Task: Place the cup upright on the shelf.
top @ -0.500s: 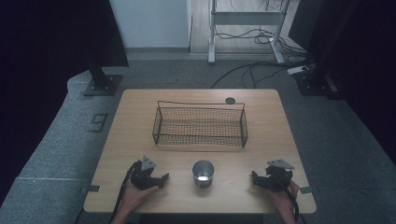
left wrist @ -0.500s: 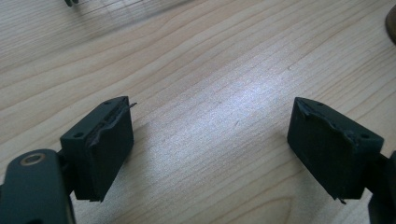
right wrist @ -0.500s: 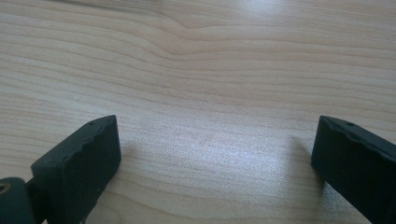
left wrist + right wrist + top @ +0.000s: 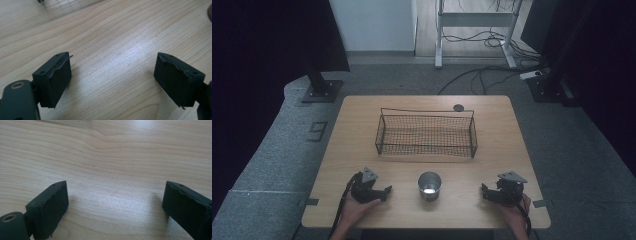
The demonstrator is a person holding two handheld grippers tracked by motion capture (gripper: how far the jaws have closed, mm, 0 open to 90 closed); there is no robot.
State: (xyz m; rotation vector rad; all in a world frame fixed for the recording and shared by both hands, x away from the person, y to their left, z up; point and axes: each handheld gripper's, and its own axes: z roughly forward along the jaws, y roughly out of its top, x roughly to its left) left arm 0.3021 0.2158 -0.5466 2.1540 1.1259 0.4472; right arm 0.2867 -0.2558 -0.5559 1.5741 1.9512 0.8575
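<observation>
A round shiny metal cup [image 4: 429, 185] is standing on the pale grained wooden table [image 4: 362, 130], between the black left gripper [image 4: 386, 191] and right gripper [image 4: 483, 190], both gaping wide, holding nothing.

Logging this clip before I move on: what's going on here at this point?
A person sits at a wooden table with a gripper in each hand. The left gripper and the right gripper rest near the front edge, both open with nothing between their fingers. A metal cup stands upright between them, untouched. Behind it sits a wire basket, which looks empty, and a small dark disc lies near the far edge. Nothing has been grasped yet.
</observation>
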